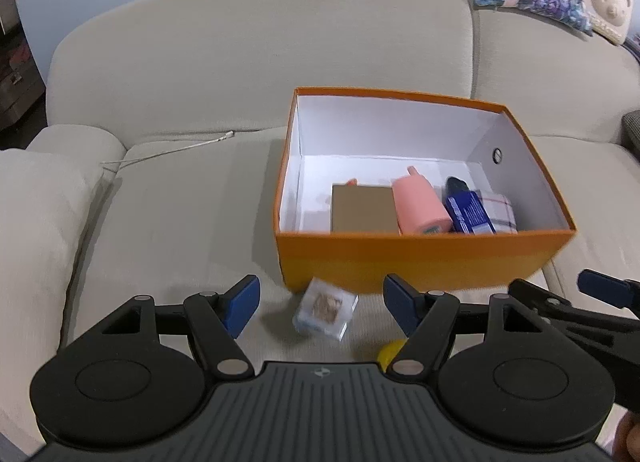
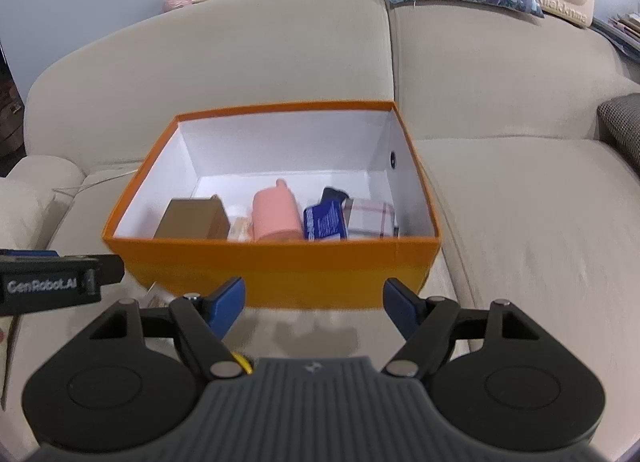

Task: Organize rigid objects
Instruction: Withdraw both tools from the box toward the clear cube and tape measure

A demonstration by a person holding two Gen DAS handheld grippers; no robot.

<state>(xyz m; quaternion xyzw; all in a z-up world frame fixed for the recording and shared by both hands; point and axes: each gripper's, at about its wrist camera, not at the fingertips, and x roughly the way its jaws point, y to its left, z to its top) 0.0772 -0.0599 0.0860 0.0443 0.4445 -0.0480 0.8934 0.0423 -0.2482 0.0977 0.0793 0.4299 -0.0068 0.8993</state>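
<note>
Both grippers have their jaws spread wide and hold nothing: the left gripper (image 1: 320, 304) hangs over a small clear box (image 1: 325, 312) with something brown inside, which lies on the beige sofa (image 1: 168, 213) just in front of the orange box (image 1: 420, 258), and the right gripper (image 2: 314, 304) hangs just before the orange box's front wall. Inside the orange box, near the front, sit a brown cardboard box (image 2: 192, 217), a pink bottle (image 2: 276, 213), a blue packet (image 2: 324, 219) and a plaid thing (image 2: 370, 217) in a row. A bit of something yellow (image 1: 390, 354) peeks out by the left gripper.
</note>
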